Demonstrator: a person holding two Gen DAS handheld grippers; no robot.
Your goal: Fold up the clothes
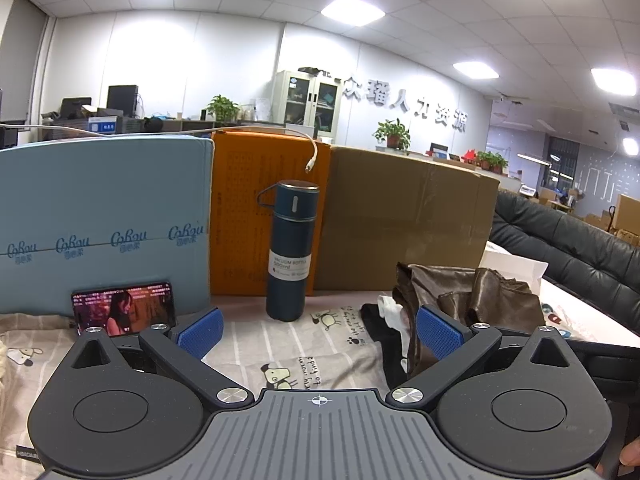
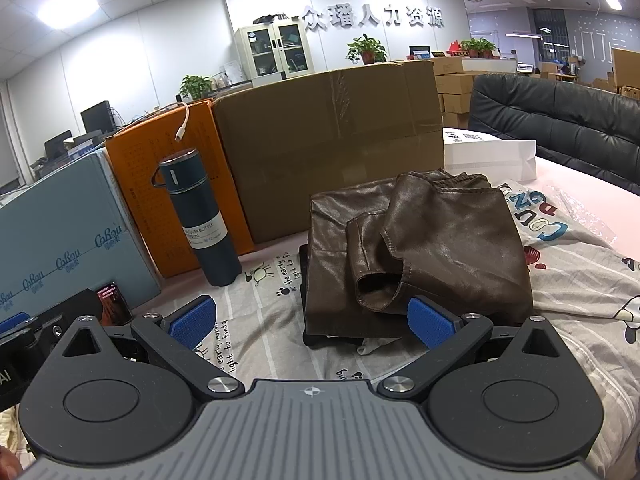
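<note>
Brown jacket (image 2: 416, 248) lies roughly folded on top of a small pile just right of the flask (image 2: 202, 216), one sleeve cuff hanging loose at its near edge; judged mostly done, with that sleeve to tuck in and the white garment (image 2: 374, 346) poking out beneath perhaps unfinished. Left tongs (image 1: 320, 330) and right tongs (image 2: 312, 320) both spread wide, holding nothing, right one just short of the pile. Count: one jacket, one flask, one phone (image 1: 124, 312) left of flask, three boxes behind it.
</note>
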